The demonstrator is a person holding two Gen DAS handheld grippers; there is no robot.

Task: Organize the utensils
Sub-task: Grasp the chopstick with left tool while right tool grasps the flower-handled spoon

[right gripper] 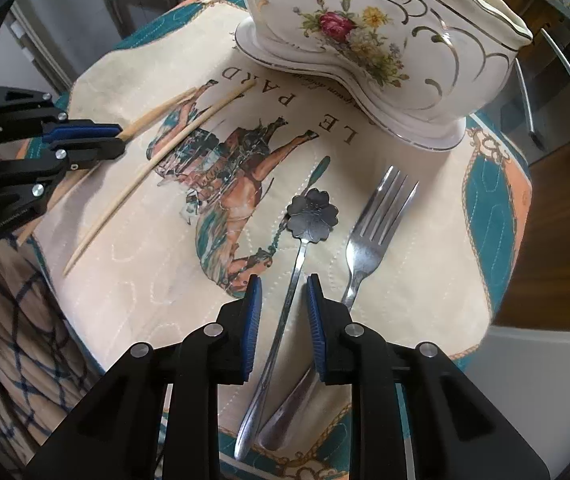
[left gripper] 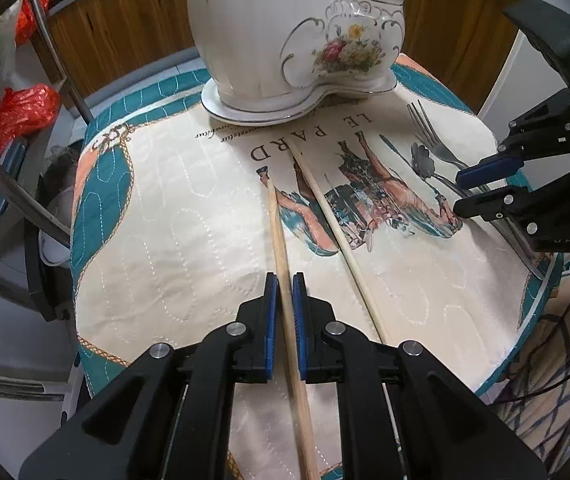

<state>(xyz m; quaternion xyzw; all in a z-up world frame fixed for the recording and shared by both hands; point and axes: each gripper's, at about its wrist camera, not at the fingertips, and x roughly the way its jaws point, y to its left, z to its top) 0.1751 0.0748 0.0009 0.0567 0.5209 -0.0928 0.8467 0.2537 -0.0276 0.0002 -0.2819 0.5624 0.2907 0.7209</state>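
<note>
Two pale wooden chopsticks lie on a printed quilted cloth [left gripper: 165,240]. My left gripper [left gripper: 285,286] is shut on the nearer chopstick [left gripper: 281,232], partway along its length, with the stick's far end resting on the cloth. The second chopstick [left gripper: 333,216] lies loose just to its right. In the right wrist view my right gripper [right gripper: 283,288] stands open astride the handle of a flower-bowled spoon [right gripper: 313,212], with a gap on each side. A steel fork [right gripper: 369,232] lies to the right of the spoon. A white floral ceramic holder [right gripper: 405,40] stands at the back.
The cloth covers a small round table whose edge [left gripper: 541,292] drops off close by. A person's checked garment [right gripper: 13,320] is at the near side. Red plastic bags [left gripper: 17,116] and a metal frame [left gripper: 13,196] are on the left, and a wooden cabinet [left gripper: 125,20] behind.
</note>
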